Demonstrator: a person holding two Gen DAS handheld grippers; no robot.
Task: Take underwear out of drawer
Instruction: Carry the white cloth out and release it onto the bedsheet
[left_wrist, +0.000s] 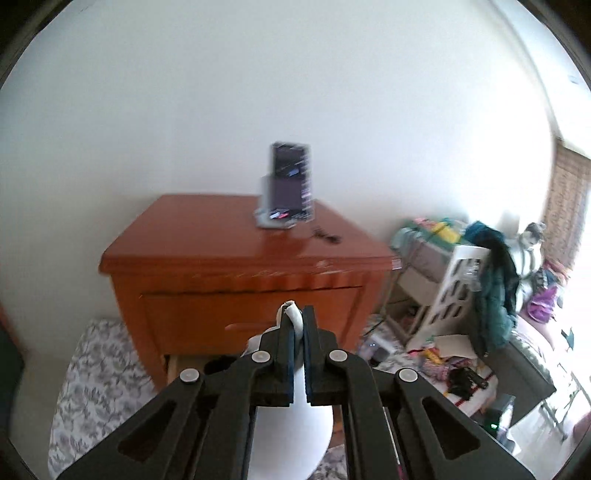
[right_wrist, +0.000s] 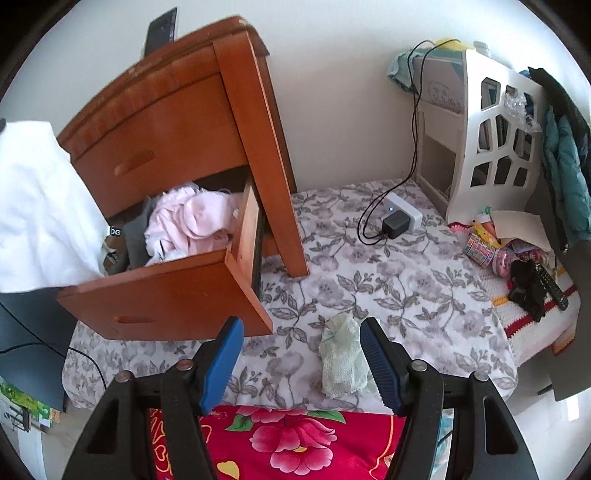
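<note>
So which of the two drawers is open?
The lower drawer of the wooden nightstand: it's pulled out with pink clothes showing inside. The upper drawer is pushed in flush.

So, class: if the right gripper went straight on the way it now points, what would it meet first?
Probably the pale green garment lying on the floral sheet, just ahead between the open jaws of the right gripper; depth is unclear.

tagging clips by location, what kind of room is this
Most likely a bedroom: a wooden nightstand with its drawer pulled open and full of clothes, and floral bedding spread on the floor beside it.
</note>
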